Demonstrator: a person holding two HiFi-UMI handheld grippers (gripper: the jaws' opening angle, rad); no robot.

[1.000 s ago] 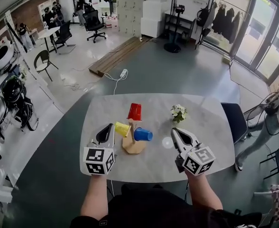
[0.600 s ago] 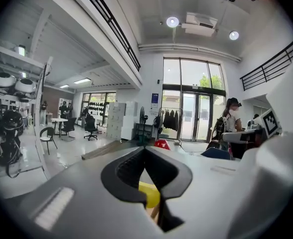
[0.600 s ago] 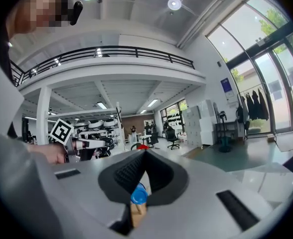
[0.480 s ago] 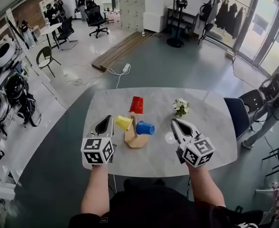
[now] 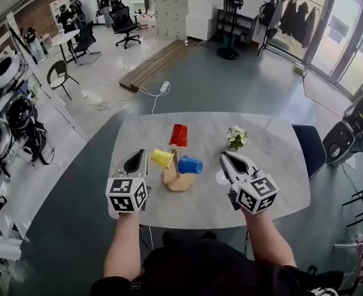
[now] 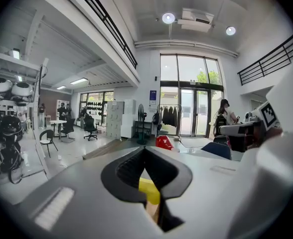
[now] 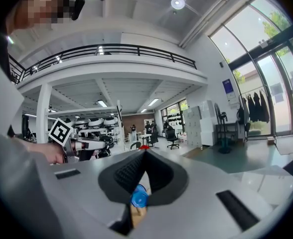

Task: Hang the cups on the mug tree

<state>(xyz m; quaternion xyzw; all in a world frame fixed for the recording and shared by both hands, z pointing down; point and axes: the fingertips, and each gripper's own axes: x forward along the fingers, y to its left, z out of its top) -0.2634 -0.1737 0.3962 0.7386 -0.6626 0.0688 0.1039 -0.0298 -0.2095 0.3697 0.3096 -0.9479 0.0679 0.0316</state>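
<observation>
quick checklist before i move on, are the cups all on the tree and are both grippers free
1. Red cup sits upside down on top of the mug tree: ok.
2. Yellow cup hangs on the tree's left side, blue cup on its right: ok.
3. Left gripper is shut with nothing between its jaws: ok.
4. Right gripper is shut with nothing between its jaws: ok.
5. Grippers are apart from the tree, one on each side: ok.
6. How firmly each cup seats on its peg: cannot tell.
</observation>
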